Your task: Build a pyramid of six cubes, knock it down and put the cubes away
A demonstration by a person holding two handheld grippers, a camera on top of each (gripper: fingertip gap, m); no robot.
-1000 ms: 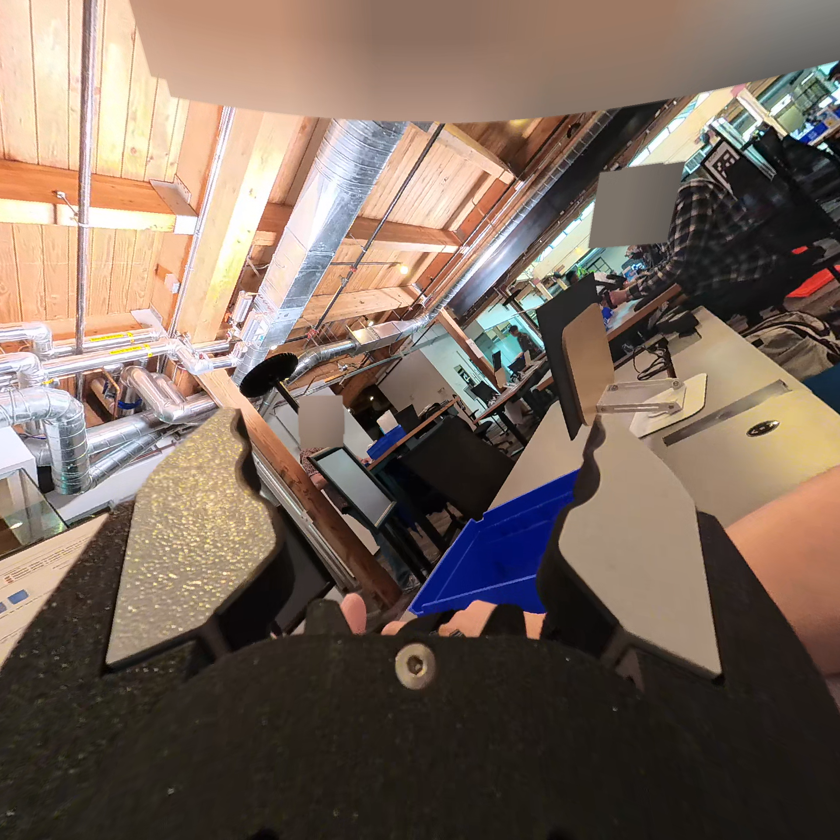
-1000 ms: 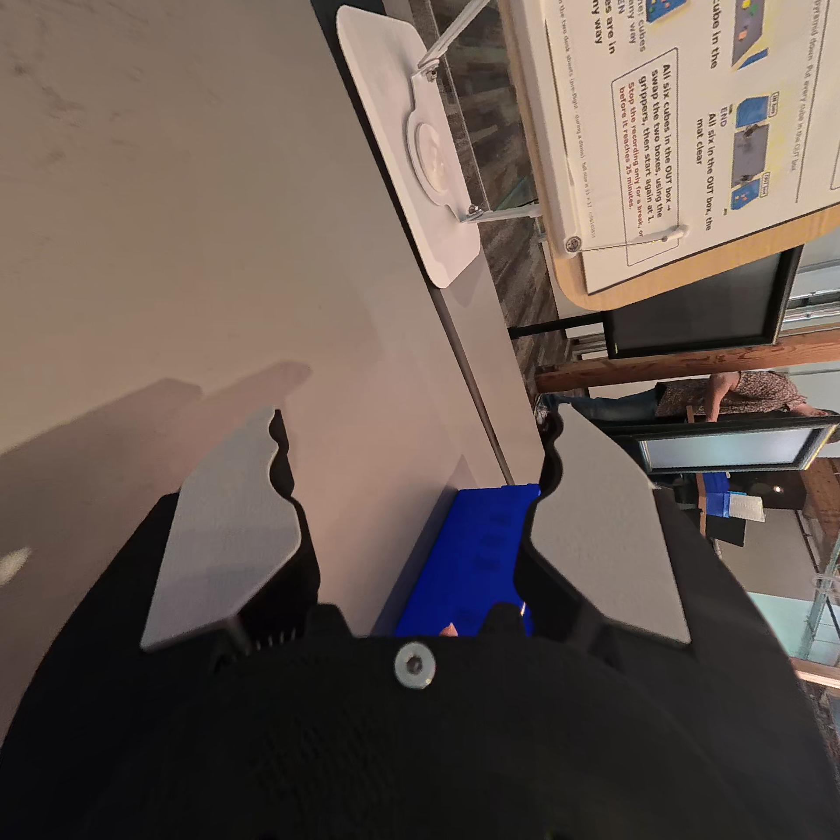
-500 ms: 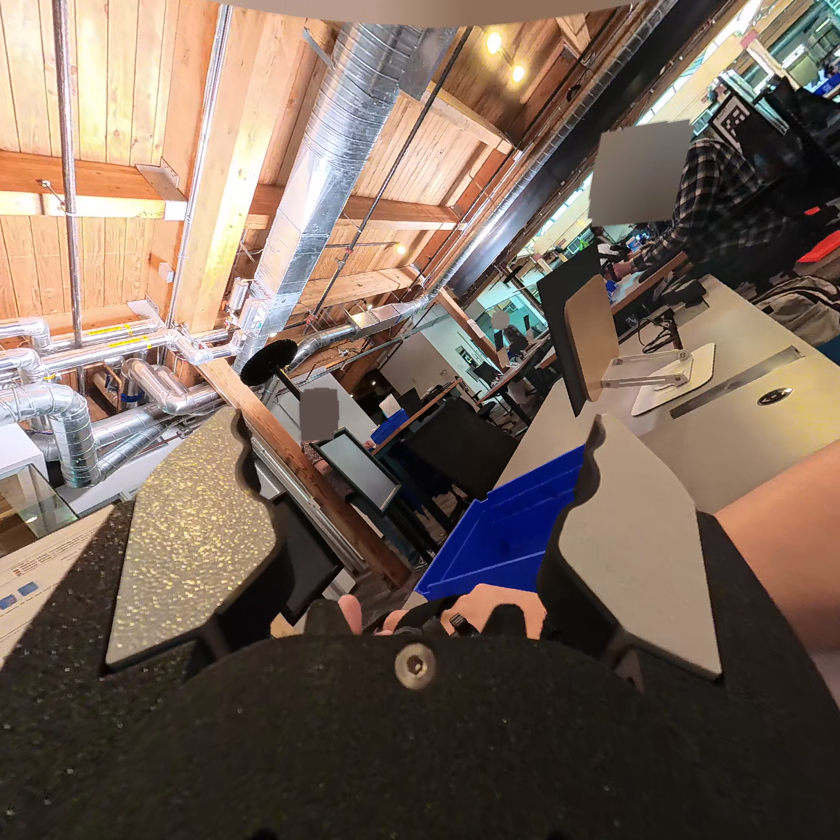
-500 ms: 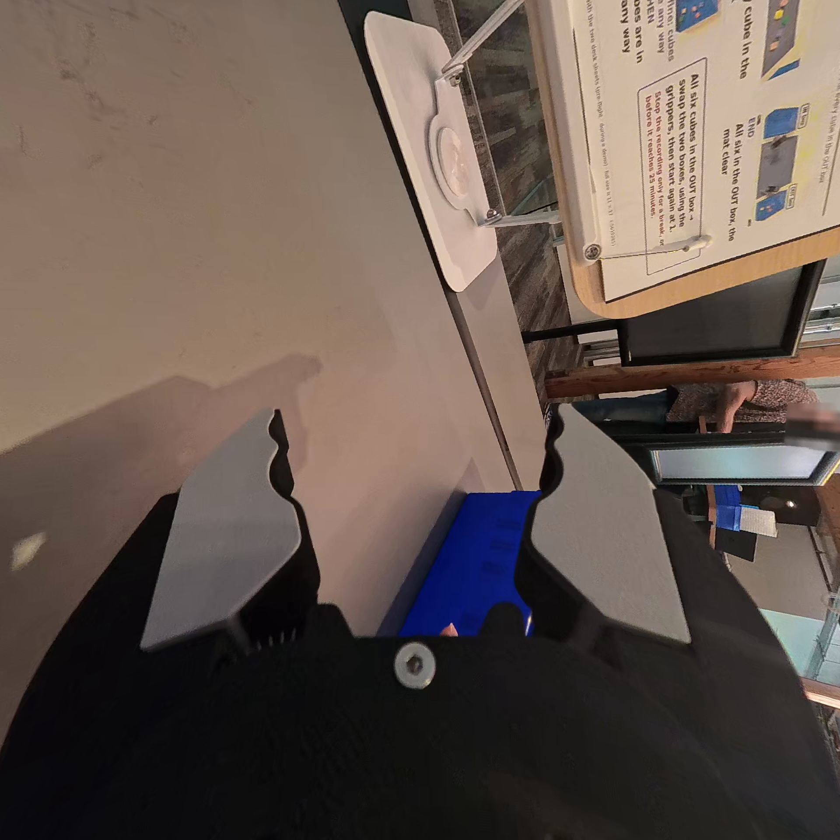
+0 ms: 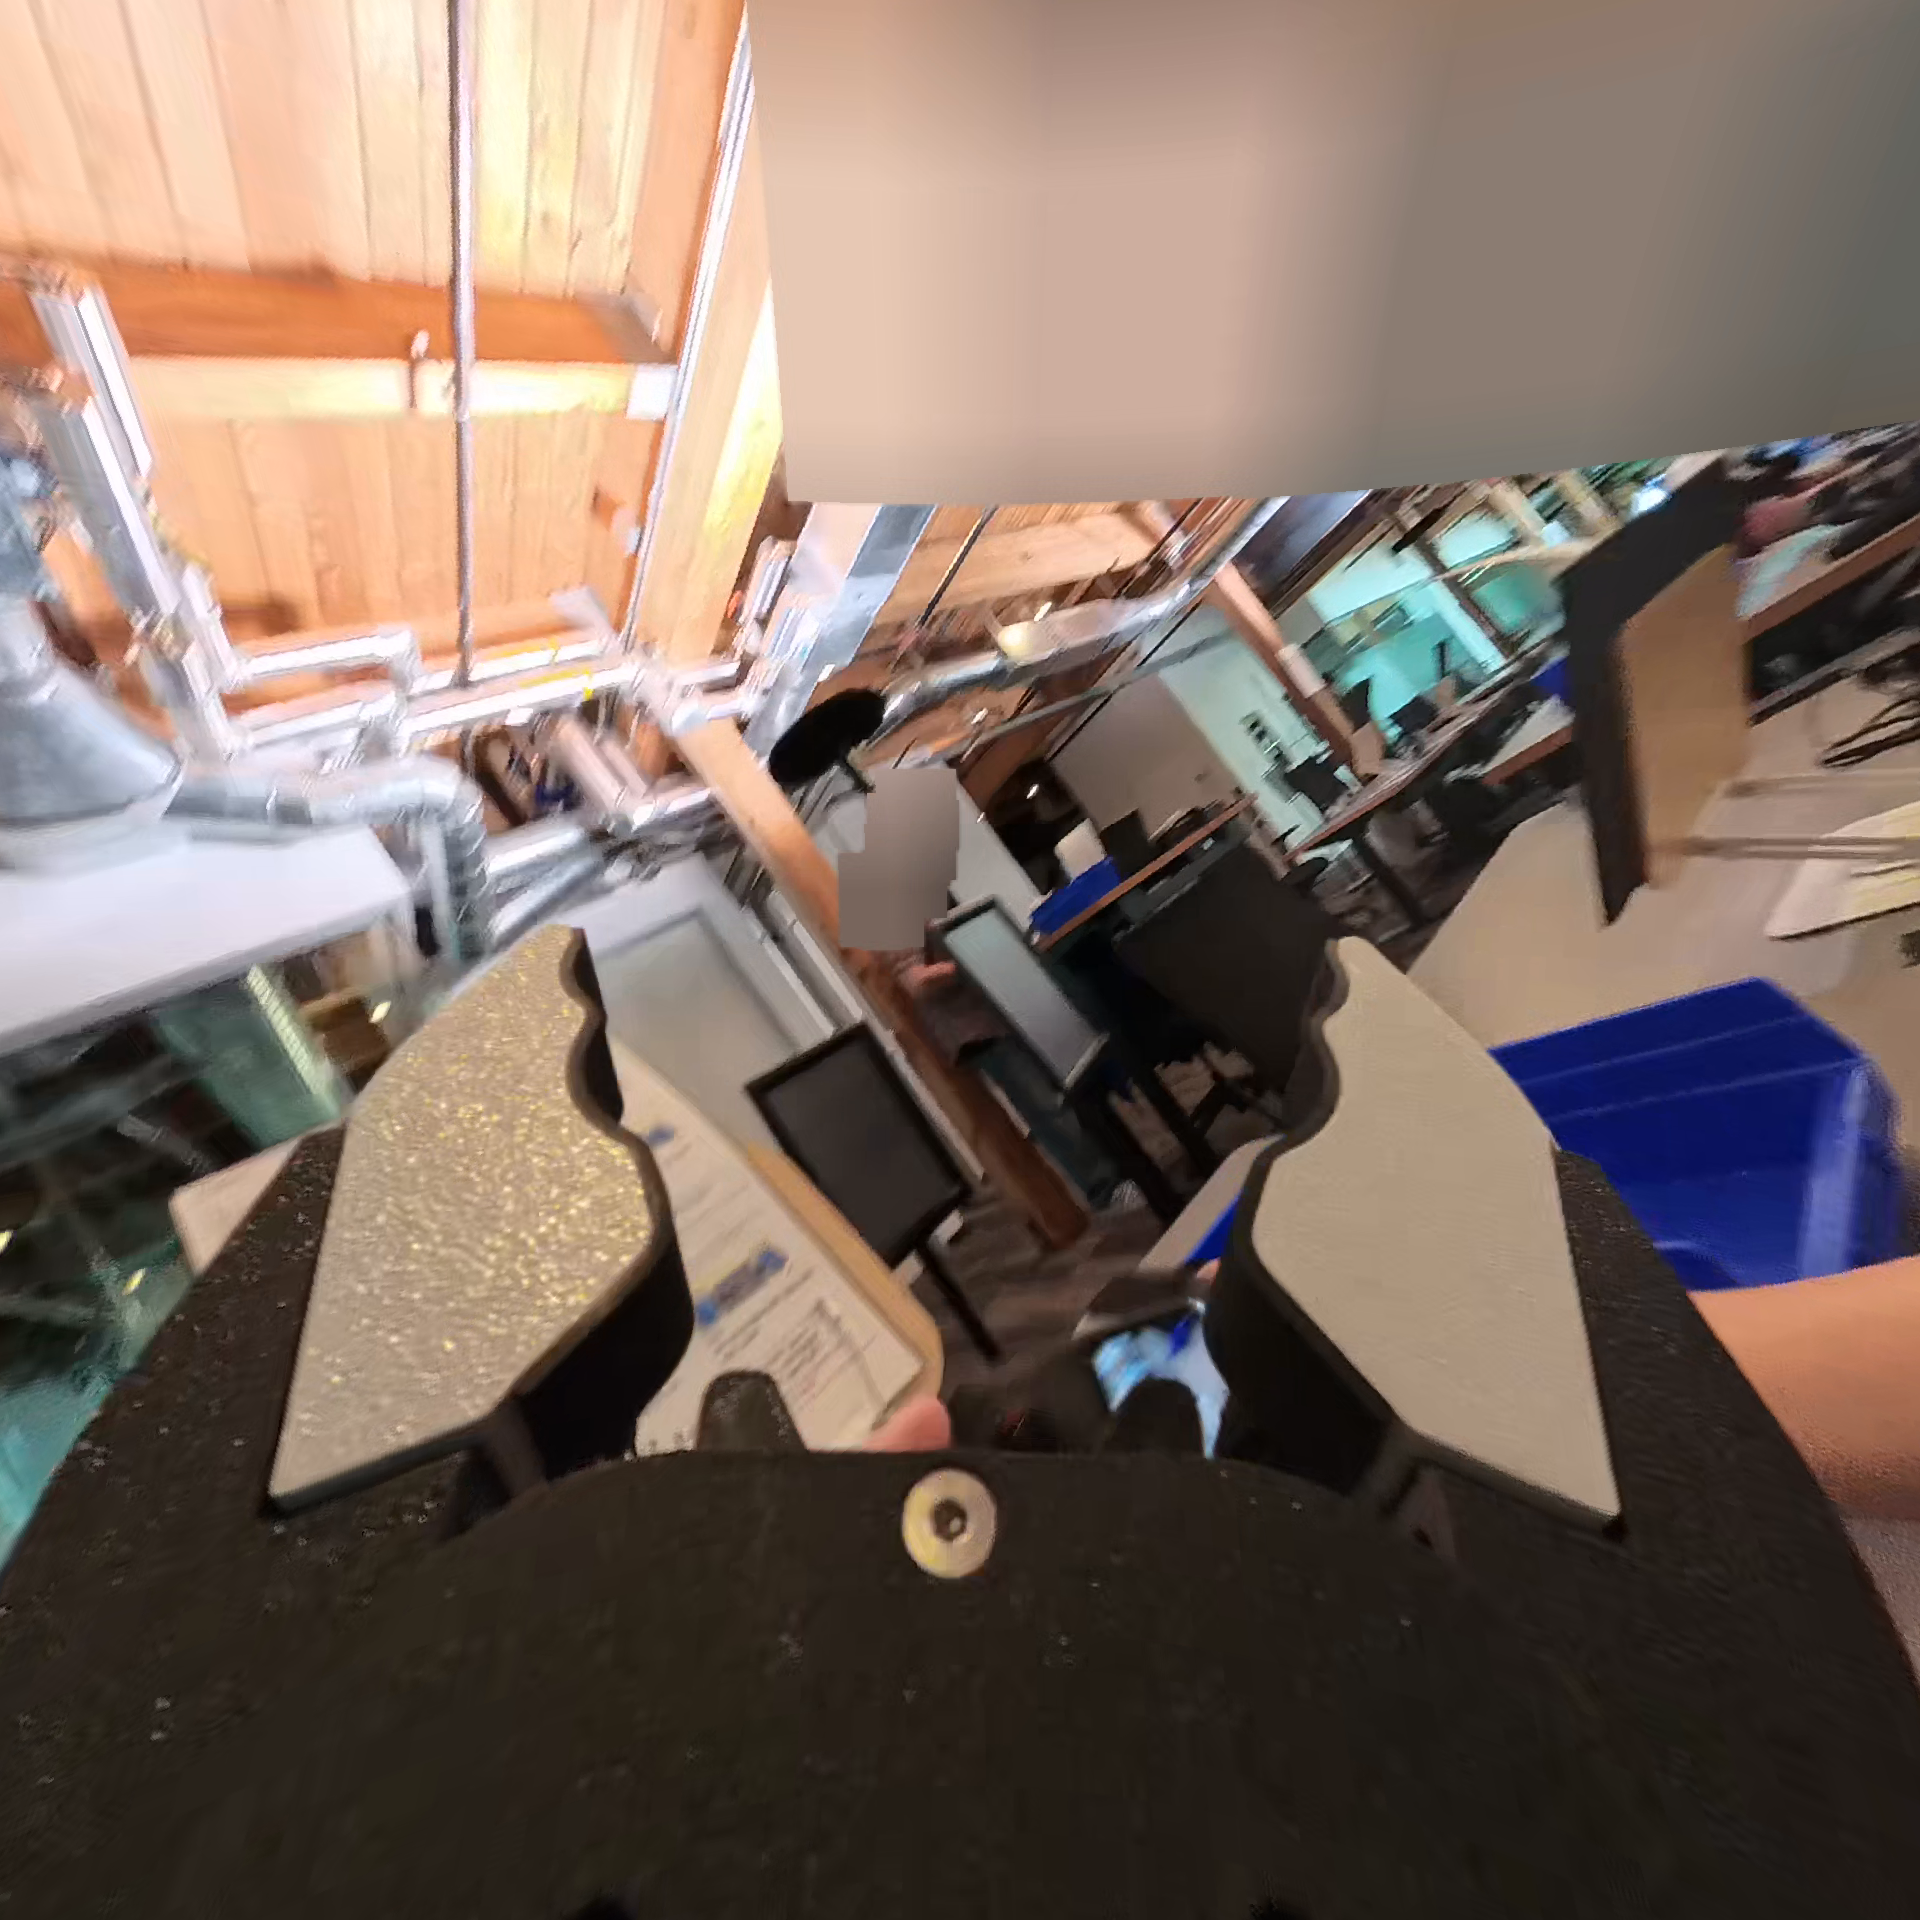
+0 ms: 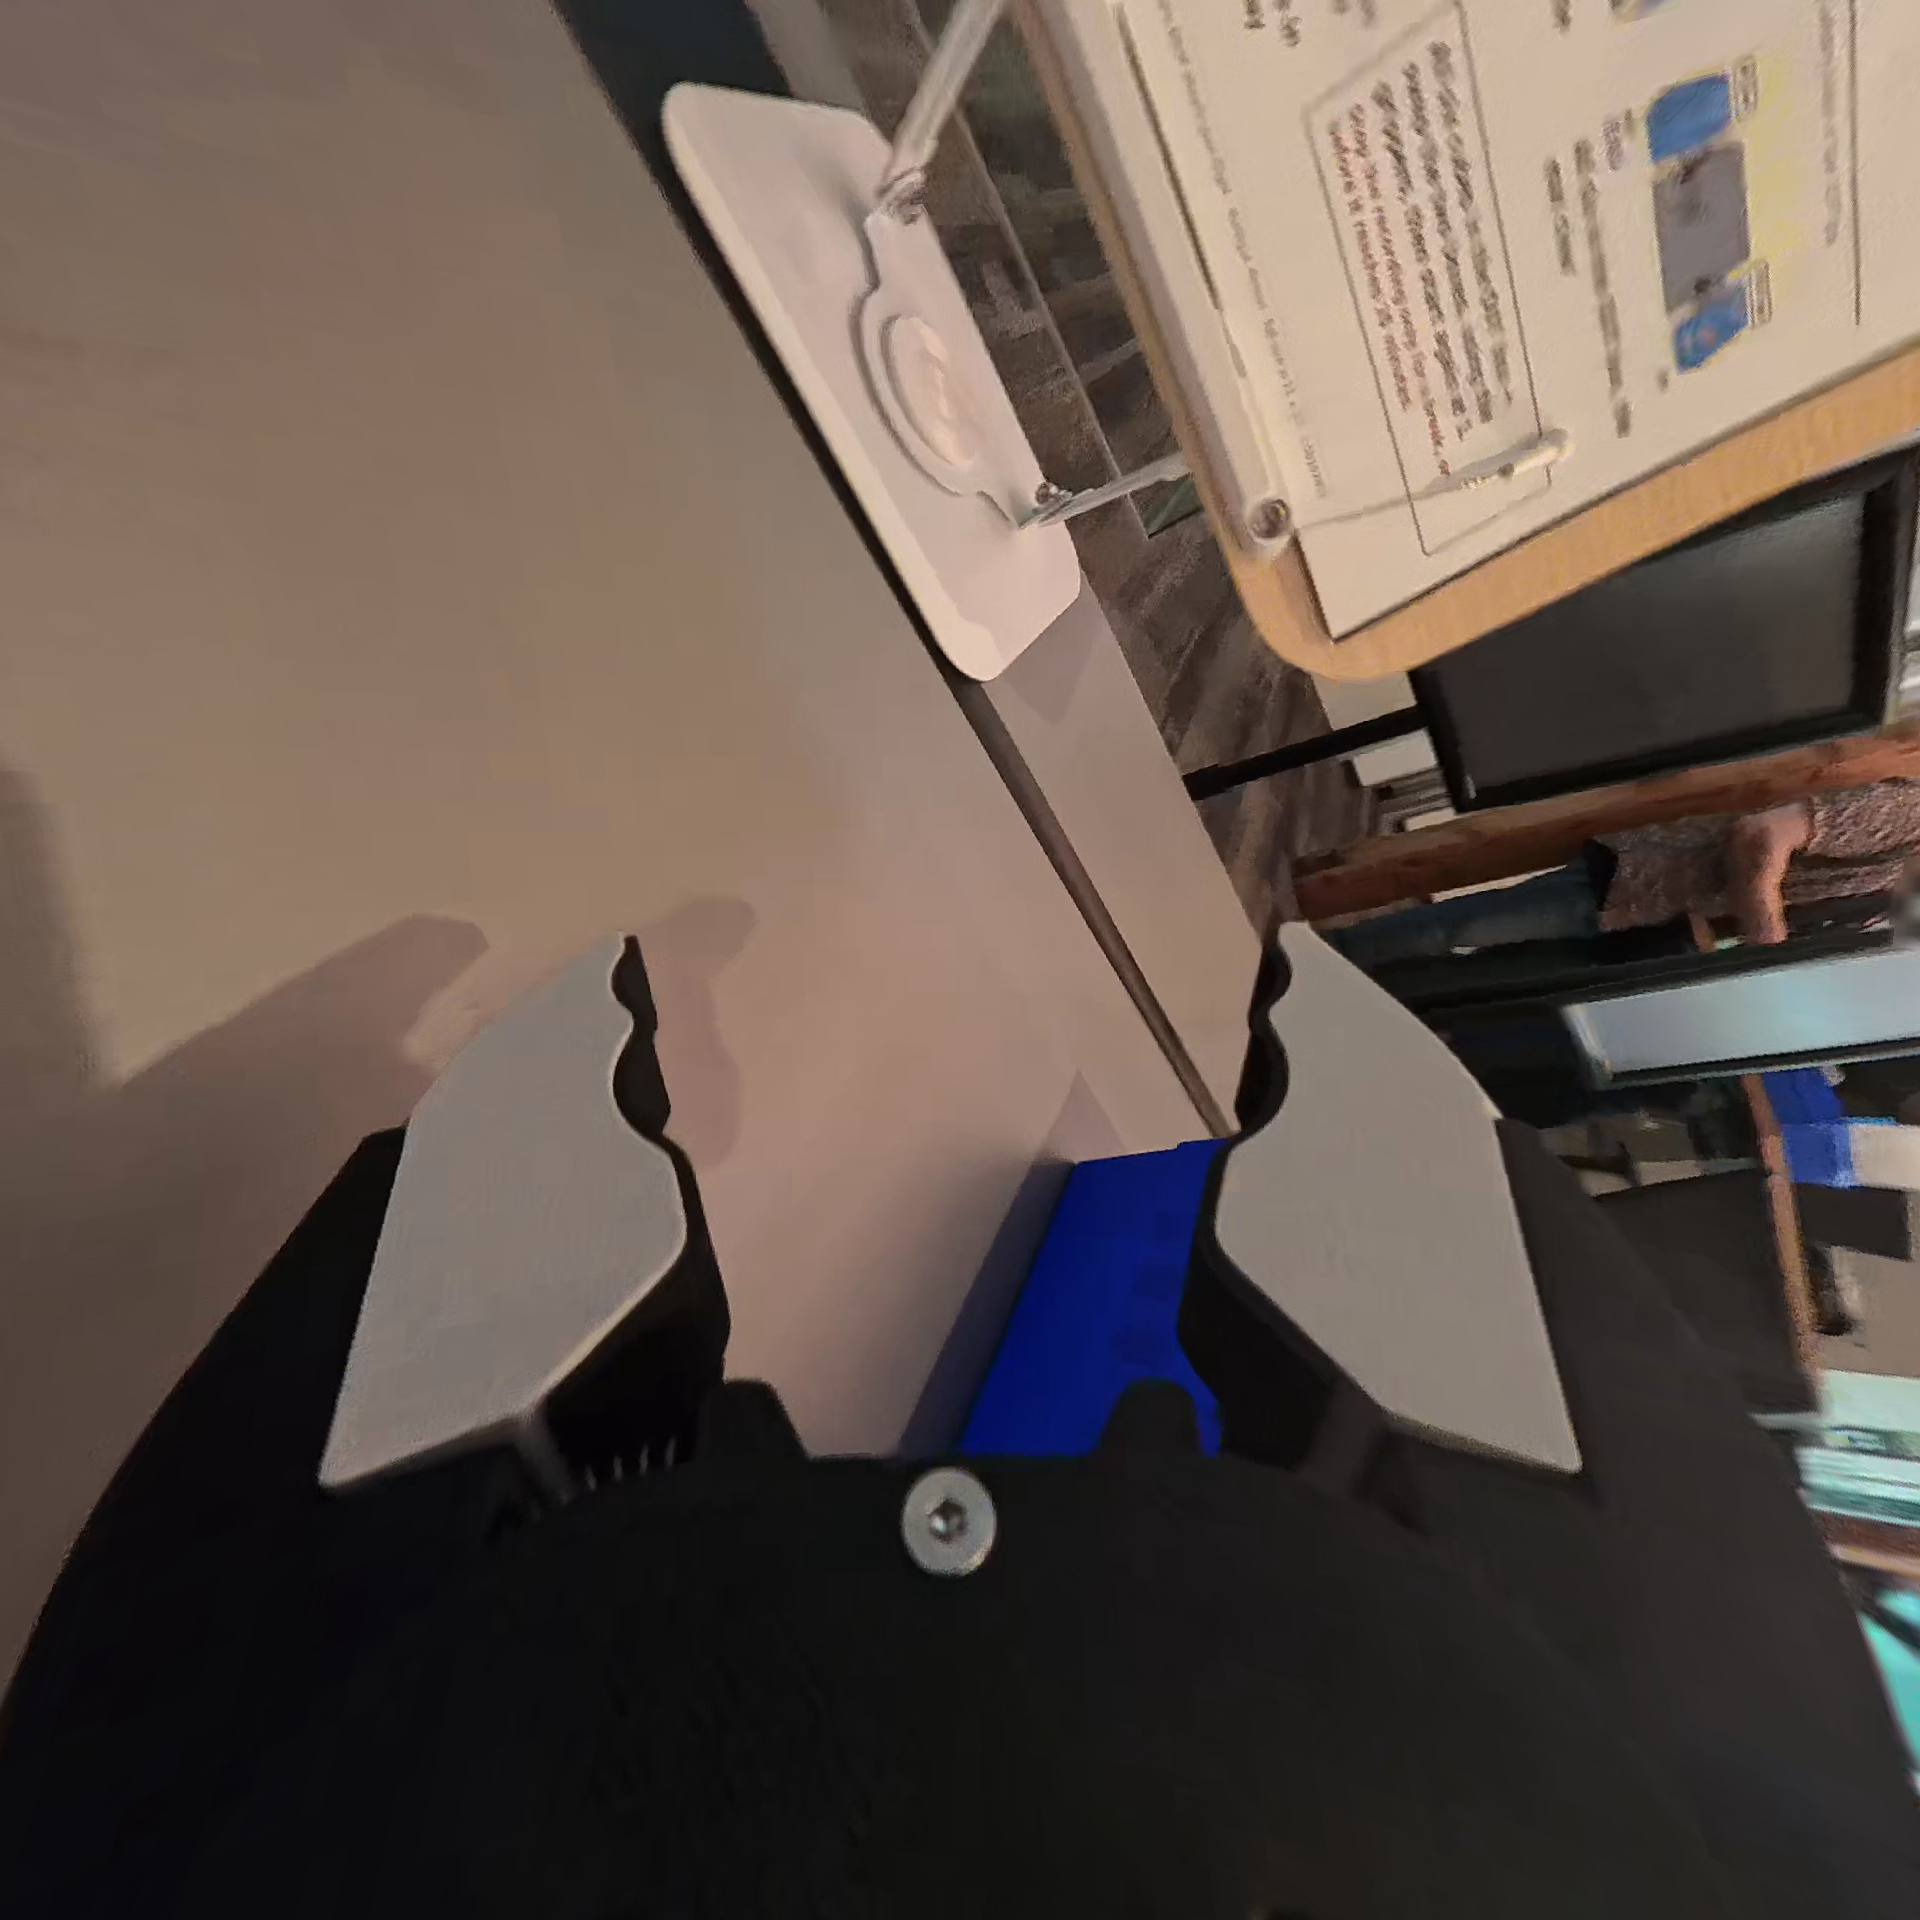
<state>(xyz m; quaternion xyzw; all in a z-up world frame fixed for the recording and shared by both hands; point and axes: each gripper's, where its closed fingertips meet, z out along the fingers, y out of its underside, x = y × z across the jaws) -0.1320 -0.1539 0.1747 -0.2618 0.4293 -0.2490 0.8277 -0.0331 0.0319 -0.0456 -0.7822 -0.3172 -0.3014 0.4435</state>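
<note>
The left gripper is tipped up and away from the work surface, its jaws spread wide with nothing between them, so that its camera looks out across the room at the timber ceiling and the silver ducting rather than at the table. Off to its right sits a blue bin on the pale tabletop, and a bare forearm crosses the lower right edge of that view. A board with a printed instruction sheet shows low between the two fingers, and a second board on a clear stand stands farther back on the table; that whole view is smeared with motion. The right gripper is also released, jaws wide apart and empty, pointing along the grey tabletop. Just beyond its right finger, low in the view, lies the blue bin, close to the table's far edge. Farther along that edge rests the white base plate of a stand, with the instruction sheet on its wooden board beside it and a dark screen behind. I cannot see any cube in either view, so I cannot tell where the cubes are.
</note>
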